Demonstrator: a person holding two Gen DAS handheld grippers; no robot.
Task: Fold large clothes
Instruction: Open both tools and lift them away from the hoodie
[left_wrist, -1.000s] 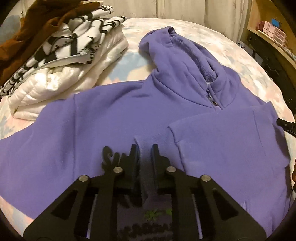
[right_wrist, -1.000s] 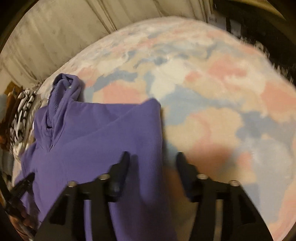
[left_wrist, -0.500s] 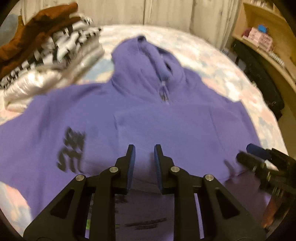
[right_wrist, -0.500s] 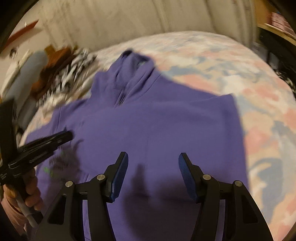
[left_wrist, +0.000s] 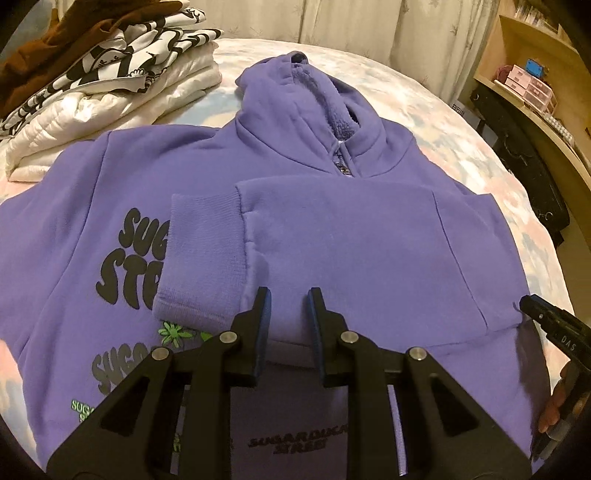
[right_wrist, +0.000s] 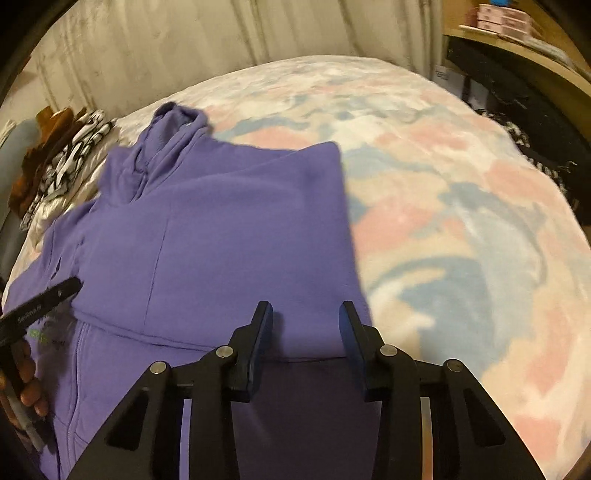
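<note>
A purple zip hoodie (left_wrist: 343, 236) lies face up on the bed, hood toward the far side. One sleeve is folded across its chest, with the ribbed cuff (left_wrist: 201, 254) lying over the black print. My left gripper (left_wrist: 289, 310) hovers over the near edge of the folded sleeve, jaws a little apart and empty. My right gripper (right_wrist: 306, 325) is open and empty over the hoodie's (right_wrist: 221, 236) right side, near its folded edge. Each gripper's tip shows at the edge of the other's view.
A stack of folded clothes (left_wrist: 99, 85), white, black-and-white and brown, sits at the far left of the bed. The pastel patterned bedspread (right_wrist: 461, 206) lies bare to the right of the hoodie. A wooden shelf (left_wrist: 532, 70) and dark furniture stand at the right.
My left gripper has let go of the sleeve cuff, which now lies across the chest, and has drawn back. My right gripper swung left over the hoodie, then back toward its right edge, narrowing slightly.
</note>
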